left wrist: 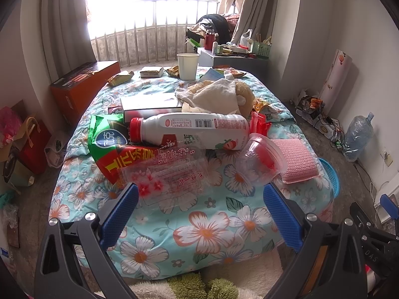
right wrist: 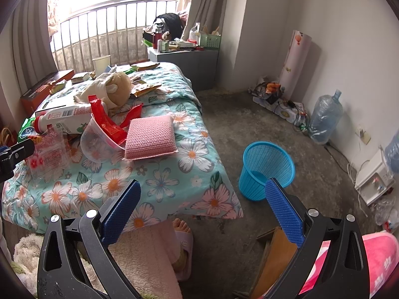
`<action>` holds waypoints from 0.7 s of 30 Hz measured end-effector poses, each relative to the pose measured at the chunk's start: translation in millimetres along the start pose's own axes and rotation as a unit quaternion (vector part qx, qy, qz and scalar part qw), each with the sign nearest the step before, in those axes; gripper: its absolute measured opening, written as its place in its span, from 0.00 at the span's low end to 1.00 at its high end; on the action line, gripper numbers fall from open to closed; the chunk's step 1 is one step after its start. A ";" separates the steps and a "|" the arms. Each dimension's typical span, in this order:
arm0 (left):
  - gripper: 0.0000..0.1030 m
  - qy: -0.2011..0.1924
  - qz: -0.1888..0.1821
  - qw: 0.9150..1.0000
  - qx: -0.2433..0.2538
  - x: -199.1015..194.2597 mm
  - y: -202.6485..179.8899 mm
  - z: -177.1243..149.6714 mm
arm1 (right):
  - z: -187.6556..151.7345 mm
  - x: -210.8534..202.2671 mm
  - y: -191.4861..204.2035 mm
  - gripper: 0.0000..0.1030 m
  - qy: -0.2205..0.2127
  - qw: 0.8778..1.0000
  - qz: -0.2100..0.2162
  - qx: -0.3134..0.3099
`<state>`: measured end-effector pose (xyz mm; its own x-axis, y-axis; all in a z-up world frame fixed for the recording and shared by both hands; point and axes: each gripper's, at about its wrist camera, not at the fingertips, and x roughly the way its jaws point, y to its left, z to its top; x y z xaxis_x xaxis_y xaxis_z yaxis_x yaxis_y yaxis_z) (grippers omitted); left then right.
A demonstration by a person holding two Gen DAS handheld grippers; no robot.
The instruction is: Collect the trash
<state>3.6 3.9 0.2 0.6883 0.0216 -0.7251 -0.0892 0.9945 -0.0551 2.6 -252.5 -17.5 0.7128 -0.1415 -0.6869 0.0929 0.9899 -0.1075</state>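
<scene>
Trash lies on a floral bedspread (left wrist: 204, 226): a white milk bottle with a red cap (left wrist: 189, 128) on its side, a green and red snack bag (left wrist: 109, 147), a clear printed plastic wrapper (left wrist: 169, 174), and a clear plastic cup (left wrist: 259, 159) holding a red wrapper. My left gripper (left wrist: 200, 191) is open and empty, just short of the clear wrapper. My right gripper (right wrist: 202, 186) is open and empty, over the bed's corner. A blue mesh waste basket (right wrist: 266, 169) stands on the floor right of the bed, behind the right finger.
A pink sponge pad (left wrist: 294, 159) lies beside the cup. A paper cup (left wrist: 187, 66), a plush toy (right wrist: 112, 87), a book and more wrappers sit farther back. A person's foot in a slipper (right wrist: 182, 231) is by the bed. A water jug (right wrist: 324, 117) and cables line the right wall.
</scene>
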 end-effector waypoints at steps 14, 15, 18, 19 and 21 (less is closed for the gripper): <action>0.95 0.001 0.001 1.000 0.000 0.7 0.4 -1.3 | 0.1 0.9 0.7 0.93 0.001 1.000 0.001 -0.001; 0.95 0.001 0.001 1.000 0.000 0.7 0.5 -1.4 | 0.0 0.9 0.9 0.93 0.001 1.000 0.001 0.000; 0.95 0.002 0.001 1.000 -0.001 0.9 1.6 -2.6 | 0.0 0.9 1.0 0.93 0.001 1.000 0.001 0.000; 0.95 0.001 0.001 1.000 0.000 0.9 1.3 -2.4 | 0.4 0.9 0.6 0.93 0.001 1.000 0.001 0.000; 0.95 0.002 0.002 1.000 0.000 0.9 1.5 -2.7 | 0.5 0.9 0.5 0.93 0.001 1.000 0.001 0.000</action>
<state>2.1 5.1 -2.3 0.6858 0.0243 -0.7274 -0.0908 0.9945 -0.0525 3.6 -252.1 -17.8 0.7112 -0.1394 -0.6890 0.0912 0.9902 -0.1062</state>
